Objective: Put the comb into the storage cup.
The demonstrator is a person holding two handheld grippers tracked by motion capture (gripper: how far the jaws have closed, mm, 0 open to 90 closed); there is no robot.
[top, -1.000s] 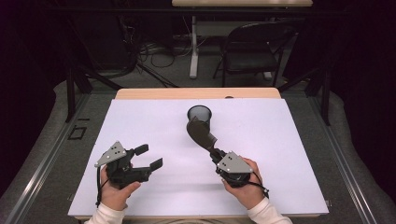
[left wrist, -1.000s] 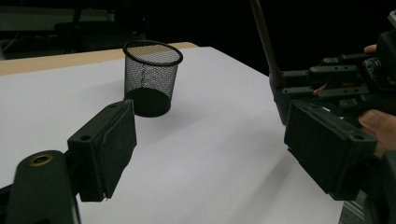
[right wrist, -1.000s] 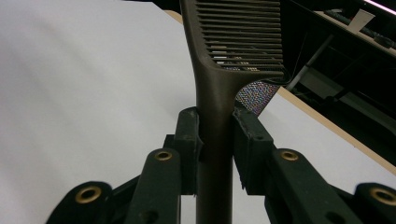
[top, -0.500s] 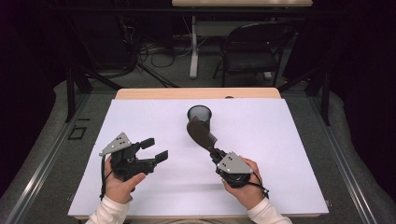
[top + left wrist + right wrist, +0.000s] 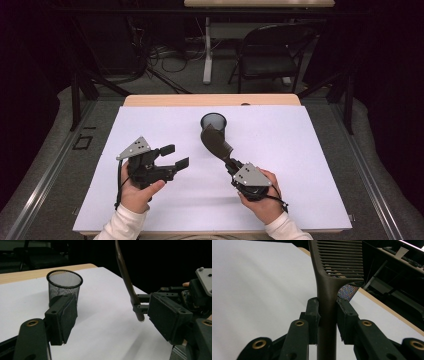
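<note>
Overhead, right gripper (image 5: 231, 161) clamps a spatula (image 5: 216, 142) by its handle, blade angled toward the mesh cup (image 5: 213, 121).
Cup sits just beyond the blade tip (nearest the right hand); left gripper (image 5: 175, 156) open, empty, jaws just narrowing.

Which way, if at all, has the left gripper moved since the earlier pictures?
Yes. The left gripper has moved right and away from the table's near edge, toward the mesh cup, its fingers closing slightly on nothing.

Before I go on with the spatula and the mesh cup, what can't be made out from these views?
- Inside of the mesh cup: the slotted spatula head covers its front in the high view; the left gripper view looks from the side.
- Spatula head's top: cut off by the right gripper view's upper edge.
- Spatula handle's lower end: hidden between the right gripper pads there.
</note>
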